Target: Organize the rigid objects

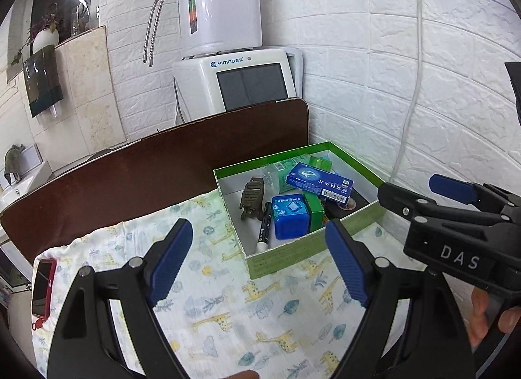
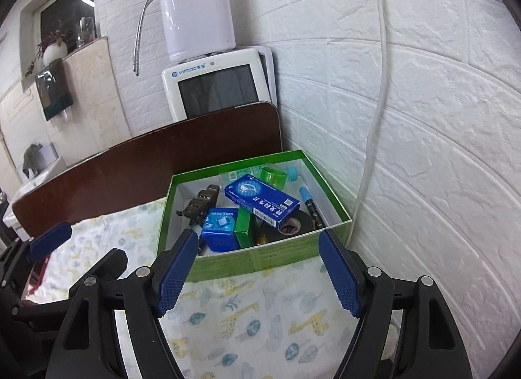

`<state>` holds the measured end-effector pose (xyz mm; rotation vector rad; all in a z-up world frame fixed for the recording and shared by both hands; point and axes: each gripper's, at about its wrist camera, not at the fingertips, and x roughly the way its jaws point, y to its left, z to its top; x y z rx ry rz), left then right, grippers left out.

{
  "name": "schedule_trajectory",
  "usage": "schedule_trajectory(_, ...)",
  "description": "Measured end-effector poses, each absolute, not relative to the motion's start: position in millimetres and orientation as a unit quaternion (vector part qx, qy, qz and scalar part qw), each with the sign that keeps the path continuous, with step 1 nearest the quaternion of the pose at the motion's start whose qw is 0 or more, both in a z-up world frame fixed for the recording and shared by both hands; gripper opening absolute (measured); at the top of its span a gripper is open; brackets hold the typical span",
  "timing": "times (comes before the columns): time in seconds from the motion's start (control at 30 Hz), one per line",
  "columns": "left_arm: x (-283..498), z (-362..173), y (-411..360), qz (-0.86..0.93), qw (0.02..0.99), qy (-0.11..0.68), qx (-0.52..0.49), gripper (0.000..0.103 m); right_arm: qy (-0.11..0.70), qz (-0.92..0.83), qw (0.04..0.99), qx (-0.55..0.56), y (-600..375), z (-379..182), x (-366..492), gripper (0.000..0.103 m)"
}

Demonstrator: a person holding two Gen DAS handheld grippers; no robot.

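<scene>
Looking at both wrist cams rn: green box (image 2: pixel 260 258) sits on the giraffe-print cloth (image 1: pixel 228 313), tucked near the corner w/ the white brick wall (image 2: pixel 423 118). Inside it's a pile: long blue carton (image 2: pixel 262 204) lying tilted on top, blue cube box (image 2: pixel 218 229) near the front wall w/ a small green box (image 2: pixel 243 230) touching it, brown hair claw (image 1: pixel 251 198) on the left side, a marker (image 1: pixel 264 227) next to it, clear bottle w/ green cap (image 2: pixel 273 176) along the back, tape roll (image 2: pixel 293 225) + blue-capped pen (image 2: pixel 312 208) on the right.

Left gripper (image 1: pixel 257 261) is spread wide, nothing btwn the pads, hanging over the cloth just short of the box. Right gripper (image 2: pixel 259 273) same deal, released and empty, front wall of the box showing btwn its fingers. Red-cased phone (image 1: pixel 42 284) lies at the cloth's left edge.
</scene>
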<state>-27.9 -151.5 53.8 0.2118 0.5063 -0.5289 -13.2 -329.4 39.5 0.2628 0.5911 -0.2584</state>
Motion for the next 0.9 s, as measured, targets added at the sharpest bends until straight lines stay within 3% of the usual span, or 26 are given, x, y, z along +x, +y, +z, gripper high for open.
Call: schedule_trajectory(0.9, -32.8, 50.7, -128.5, -0.256, 0.93, 0.252, 0.078, 0.084, 0.303, -0.137, 0.937, 0.108, -319.3, 34.0, -25.1, 0.078)
